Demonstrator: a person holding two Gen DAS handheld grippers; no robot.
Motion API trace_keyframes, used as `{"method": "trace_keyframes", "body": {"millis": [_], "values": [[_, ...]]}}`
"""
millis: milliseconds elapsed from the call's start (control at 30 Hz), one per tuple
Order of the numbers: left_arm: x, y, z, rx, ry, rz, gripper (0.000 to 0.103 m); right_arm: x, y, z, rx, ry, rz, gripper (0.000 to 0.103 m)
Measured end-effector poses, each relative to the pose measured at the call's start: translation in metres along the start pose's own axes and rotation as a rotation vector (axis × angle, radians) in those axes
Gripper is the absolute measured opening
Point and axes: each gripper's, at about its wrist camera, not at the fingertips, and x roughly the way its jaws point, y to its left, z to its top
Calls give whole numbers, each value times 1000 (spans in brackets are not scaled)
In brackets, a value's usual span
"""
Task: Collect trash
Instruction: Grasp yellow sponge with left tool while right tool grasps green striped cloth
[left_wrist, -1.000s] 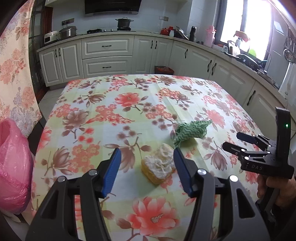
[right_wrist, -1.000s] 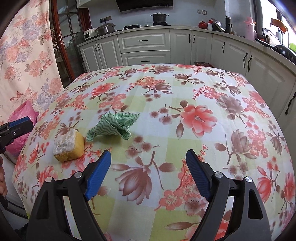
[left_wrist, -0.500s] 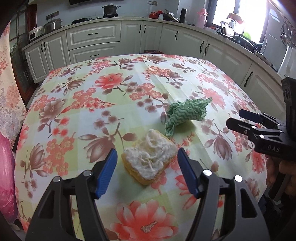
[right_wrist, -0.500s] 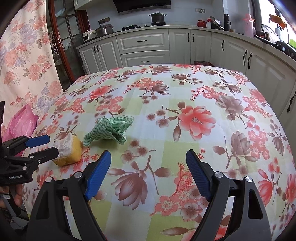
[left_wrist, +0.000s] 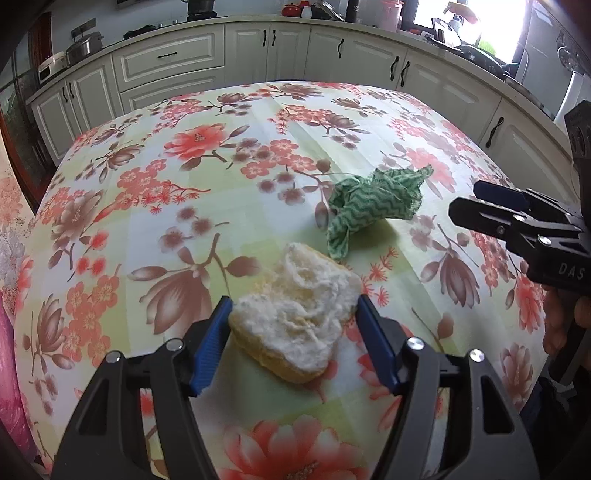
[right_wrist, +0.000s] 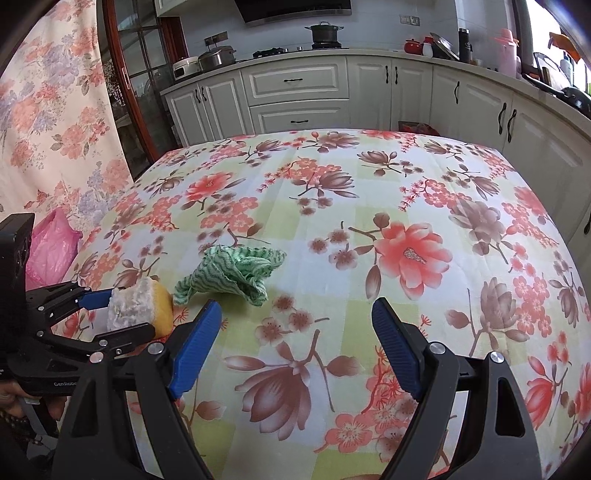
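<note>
While its blue pads bracket the yellow sponge (left_wrist: 295, 325) w/ both tips at the sponge's sides on the floral tablecloth (left_wrist: 207, 192), the left gripper (left_wrist: 293, 308) stands narrowed. Right gripper (right_wrist: 297, 314): jaws wide, nothing between. Green cloth (left_wrist: 373, 201) lies just beyond the sponge. Pink bag (right_wrist: 51, 251) at table's left edge; contents not visible. Markings: "DAS", "GenRobo".

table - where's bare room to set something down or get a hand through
The far half of the table, toward the white cabinets, is bare, as is the right side past the right gripper. The near-left corner is crowded: left gripper straddles the sponge, with the green cloth just beyond.
</note>
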Motion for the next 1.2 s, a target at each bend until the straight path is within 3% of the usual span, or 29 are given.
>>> {"method": "trace_keyframes", "body": {"millis": [233,800,1033,1200], "values": [[-3,7,5,-11,-14,9,53,10,8,9,-17,6,10,79],[-34,41,13,-101,-93,61,53,55,42,30,-60,53,33,79],[-45,50,12,-123,-116,64,53,66,52,24,-83,94,65,49],[-53,53,10,-131,-134,66,53,59,59,23,-96,83,61,44]]}}
